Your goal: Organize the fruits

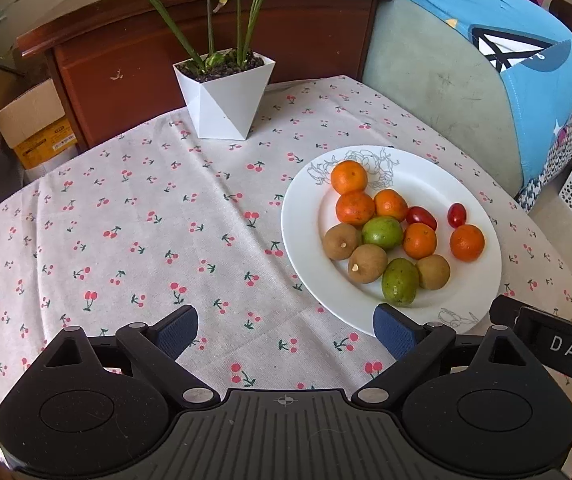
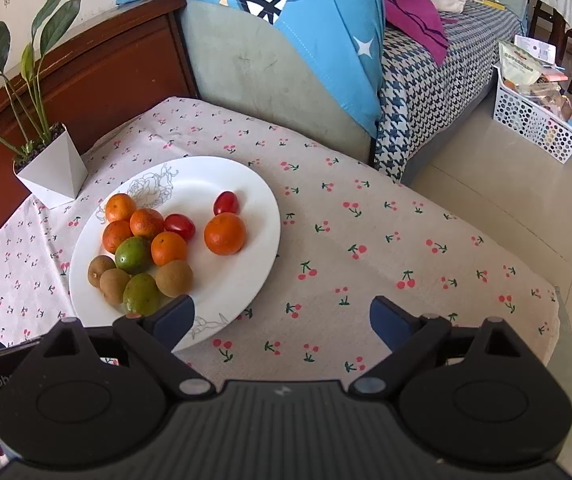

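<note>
A white plate [image 1: 309, 216] [image 2: 246, 184] sits on the cherry-print tablecloth and holds several oranges [image 1: 348, 177] [image 2: 224, 233], three brown kiwis [image 1: 367, 263] [image 2: 174, 278], two green fruits [image 1: 399, 281] [image 2: 132, 255] and two red cherry tomatoes [image 1: 456, 215] [image 2: 226, 203]. My left gripper [image 1: 286, 332] is open and empty, above the cloth just left of the plate's near rim. My right gripper [image 2: 282, 322] is open and empty, its left finger over the plate's near edge.
A white faceted pot [image 1: 224, 96] [image 2: 52, 172] with a green plant stands at the table's far side before a wooden headboard [image 1: 206, 40]. A sofa with a blue cloth [image 2: 317, 40] lies beyond. A white perforated basket [image 2: 533, 120] sits on the floor at right.
</note>
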Tool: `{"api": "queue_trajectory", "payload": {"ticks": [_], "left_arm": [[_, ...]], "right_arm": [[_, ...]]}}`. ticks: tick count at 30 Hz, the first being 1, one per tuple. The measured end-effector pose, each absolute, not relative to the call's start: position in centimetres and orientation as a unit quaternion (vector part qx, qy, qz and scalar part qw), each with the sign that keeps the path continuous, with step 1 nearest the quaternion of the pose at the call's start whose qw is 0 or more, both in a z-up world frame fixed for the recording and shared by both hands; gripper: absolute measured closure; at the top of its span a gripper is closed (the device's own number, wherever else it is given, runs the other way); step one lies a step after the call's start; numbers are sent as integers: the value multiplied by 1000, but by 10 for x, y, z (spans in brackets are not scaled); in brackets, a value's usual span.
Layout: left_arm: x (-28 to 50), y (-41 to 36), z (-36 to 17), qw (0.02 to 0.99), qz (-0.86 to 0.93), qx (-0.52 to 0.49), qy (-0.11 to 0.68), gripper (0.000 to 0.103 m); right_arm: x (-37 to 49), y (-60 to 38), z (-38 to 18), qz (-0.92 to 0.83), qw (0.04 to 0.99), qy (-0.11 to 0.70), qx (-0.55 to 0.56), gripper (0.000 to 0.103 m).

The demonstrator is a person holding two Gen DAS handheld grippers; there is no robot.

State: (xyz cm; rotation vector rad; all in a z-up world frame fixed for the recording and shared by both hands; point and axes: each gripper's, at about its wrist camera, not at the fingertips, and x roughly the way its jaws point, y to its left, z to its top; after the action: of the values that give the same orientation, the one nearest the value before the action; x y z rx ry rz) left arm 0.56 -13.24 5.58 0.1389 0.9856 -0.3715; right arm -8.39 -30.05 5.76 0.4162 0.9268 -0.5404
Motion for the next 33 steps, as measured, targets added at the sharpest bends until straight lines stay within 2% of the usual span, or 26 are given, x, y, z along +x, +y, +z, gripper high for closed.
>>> {"api": "queue_trajectory", "payload": {"ticks": [10,33], "left_arm": [[10,-134,55,867,-168,75,463,7],[8,-139,55,875,-170,94,444,7]], "right_arm": [[-78,-289,52,-261,836,453,165,5],[-74,-285,46,-277,831,459,148,5]]}}
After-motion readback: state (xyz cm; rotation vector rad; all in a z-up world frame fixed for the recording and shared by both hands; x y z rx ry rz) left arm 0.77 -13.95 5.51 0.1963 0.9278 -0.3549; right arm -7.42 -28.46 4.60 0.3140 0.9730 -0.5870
